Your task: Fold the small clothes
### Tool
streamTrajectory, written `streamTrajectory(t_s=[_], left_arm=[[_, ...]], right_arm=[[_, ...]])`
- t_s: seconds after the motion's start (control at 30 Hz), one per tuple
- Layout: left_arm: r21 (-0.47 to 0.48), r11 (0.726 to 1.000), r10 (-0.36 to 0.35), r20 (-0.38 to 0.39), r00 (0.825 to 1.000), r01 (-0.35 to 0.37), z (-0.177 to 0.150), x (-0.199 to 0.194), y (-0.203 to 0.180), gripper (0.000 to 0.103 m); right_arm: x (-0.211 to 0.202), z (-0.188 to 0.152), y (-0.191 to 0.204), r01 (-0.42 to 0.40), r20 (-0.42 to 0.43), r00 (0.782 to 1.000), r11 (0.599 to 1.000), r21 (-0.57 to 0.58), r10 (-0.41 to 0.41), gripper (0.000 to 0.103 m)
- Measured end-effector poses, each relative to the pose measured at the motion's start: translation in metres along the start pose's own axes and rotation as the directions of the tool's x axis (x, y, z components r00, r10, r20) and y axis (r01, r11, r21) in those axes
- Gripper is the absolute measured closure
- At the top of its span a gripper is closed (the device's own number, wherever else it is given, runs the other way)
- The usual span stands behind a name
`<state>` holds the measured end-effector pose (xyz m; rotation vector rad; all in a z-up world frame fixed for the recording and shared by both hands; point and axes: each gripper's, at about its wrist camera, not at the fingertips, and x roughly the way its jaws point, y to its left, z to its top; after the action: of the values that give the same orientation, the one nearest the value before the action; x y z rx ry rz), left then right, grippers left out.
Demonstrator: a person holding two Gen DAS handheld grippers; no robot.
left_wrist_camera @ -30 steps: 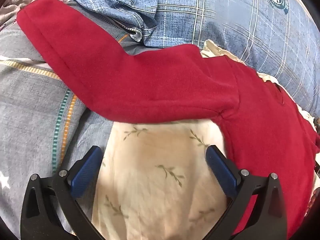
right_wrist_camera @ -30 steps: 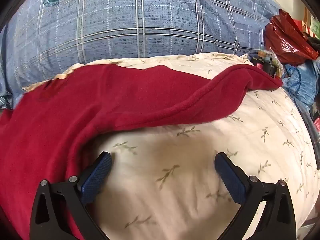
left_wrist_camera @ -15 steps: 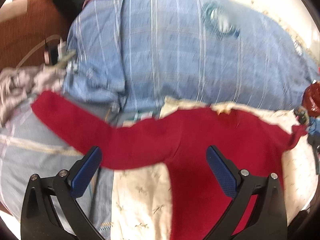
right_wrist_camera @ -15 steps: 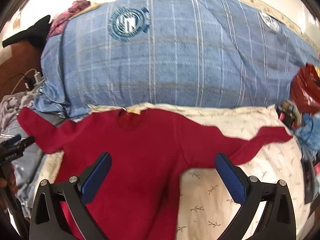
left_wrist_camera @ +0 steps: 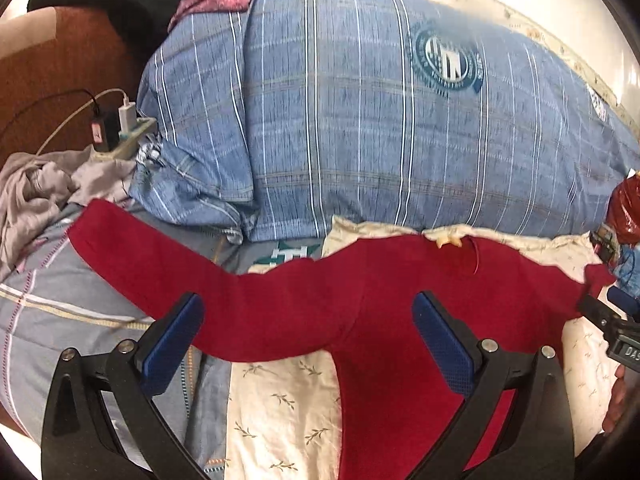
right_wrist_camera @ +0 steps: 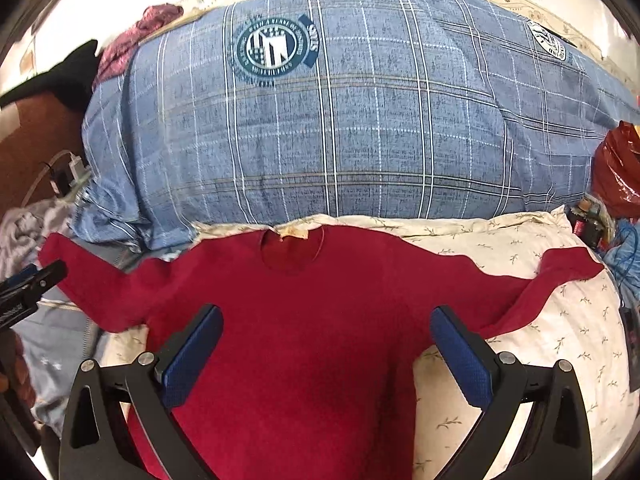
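Note:
A red long-sleeved top [right_wrist_camera: 320, 320] lies spread flat on a cream leaf-print sheet [right_wrist_camera: 520, 360], neckline [right_wrist_camera: 292, 248] at the far side and both sleeves stretched out sideways. In the left wrist view the same red top [left_wrist_camera: 380, 320] shows its left sleeve [left_wrist_camera: 160, 256] reaching over a grey bedcover. My left gripper [left_wrist_camera: 308, 328] hovers open above the left armpit area, holding nothing. Over the body of the top my right gripper [right_wrist_camera: 326, 340] hangs open and empty. Each gripper shows at the edge of the other's view.
A big blue plaid quilt [right_wrist_camera: 340, 120] is heaped behind the top. A power strip with chargers [left_wrist_camera: 116, 128] and crumpled grey cloth [left_wrist_camera: 40, 184] lie at the left. A red plastic bag [right_wrist_camera: 616, 168] and small clutter sit at the right edge.
Both grippers have pulled up and back from close over the cloth, so the whole spread top is now in view. Both stay open and empty.

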<state>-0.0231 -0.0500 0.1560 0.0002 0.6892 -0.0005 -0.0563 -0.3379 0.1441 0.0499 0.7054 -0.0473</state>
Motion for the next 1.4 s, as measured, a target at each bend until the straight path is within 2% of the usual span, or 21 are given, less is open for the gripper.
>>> streamTrajectory(t_s=[0.2,0.47,0.97,1.4], left_arm=[[-0.009,0.999,-0.032,-0.049,0.998,0.032,-0.016,0.022,-0.004,0.000],[-0.054,0.996,-0.079,-0.078,0.994,0.075,-0.027,0.041,-0.005,0.000],[-0.071,0.997,-0.045,-0.094,0.995,0.038,-0.029,0.056,0.007,0.000],[-0.066,0.997,-0.052,-0.109,0.993,0.045,-0.030,0.064,-0.001,0.000]], right_arm=[[0.024,-0.013,0.012,0.065,-0.020,0.998,0.993,-0.099,-0.067,0.000],[0.036,-0.017,0.012,0.090,-0.018,0.996,0.992,-0.094,-0.092,0.000],[0.056,-0.017,0.014,0.077,-0.052,0.995,0.995,-0.067,-0.080,0.000],[0.057,-0.019,0.011,0.073,-0.089,0.993,0.995,-0.070,-0.079,0.001]])
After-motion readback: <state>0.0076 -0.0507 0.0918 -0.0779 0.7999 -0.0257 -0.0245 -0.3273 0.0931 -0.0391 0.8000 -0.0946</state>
